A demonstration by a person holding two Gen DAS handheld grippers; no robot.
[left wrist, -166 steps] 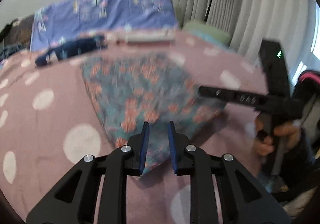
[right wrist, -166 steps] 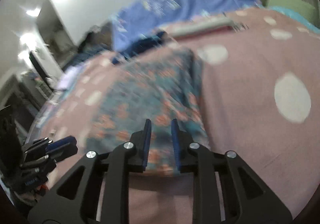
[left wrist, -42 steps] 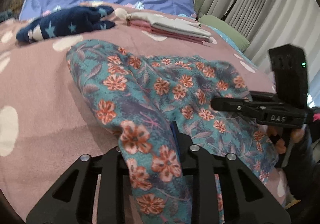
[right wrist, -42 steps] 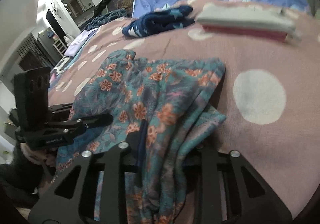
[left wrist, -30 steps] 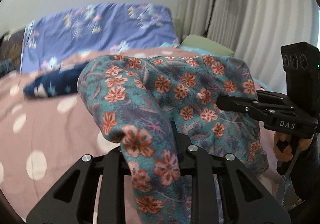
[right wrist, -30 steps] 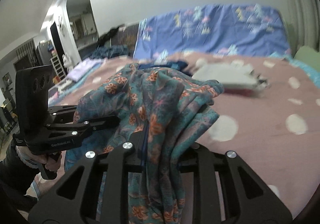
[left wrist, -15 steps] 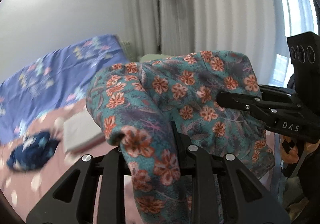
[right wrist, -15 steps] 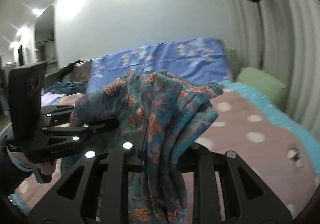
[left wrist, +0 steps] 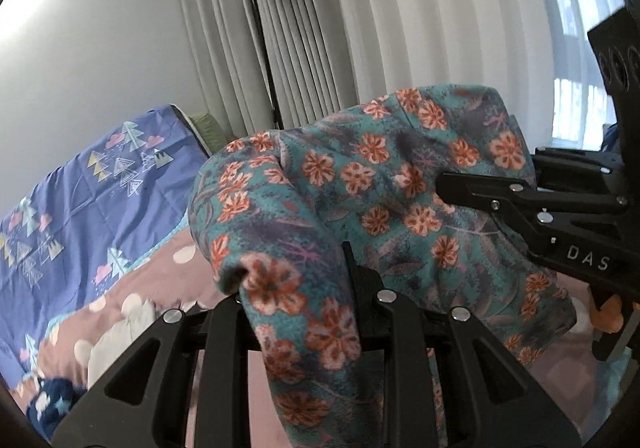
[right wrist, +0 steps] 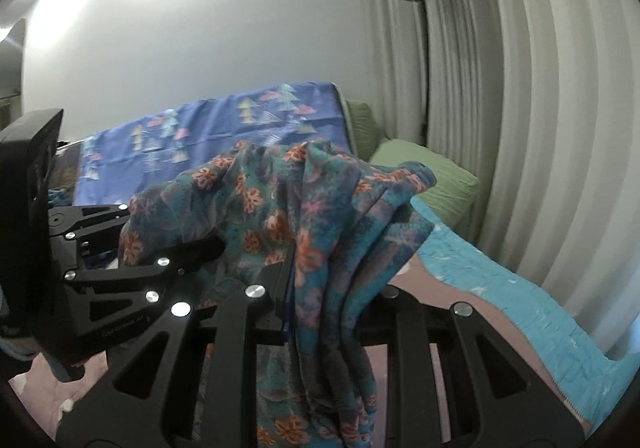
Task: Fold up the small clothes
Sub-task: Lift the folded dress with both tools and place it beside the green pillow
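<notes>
Fingers (left wrist: 352,264) of both grippers clench the bunched teal floral garment (left wrist: 400,184), lifted above the bed

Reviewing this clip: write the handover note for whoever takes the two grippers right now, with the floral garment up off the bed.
Left gripper: shut on the floral garment, cloth bunched over its fingers.
Right gripper: shut on the same garment, several layers pinched between the jaws.
Garment: held in the air between both grippers, above the pink dotted bedspread, hanging crumpled.
Elsewhere: a dark blue starred garment lies on the bedspread at lower left.
Done: garment picked up by two points.
Left: lay it flat, fold it, set it down; whether the blue one needs folding is unclear.
</notes>
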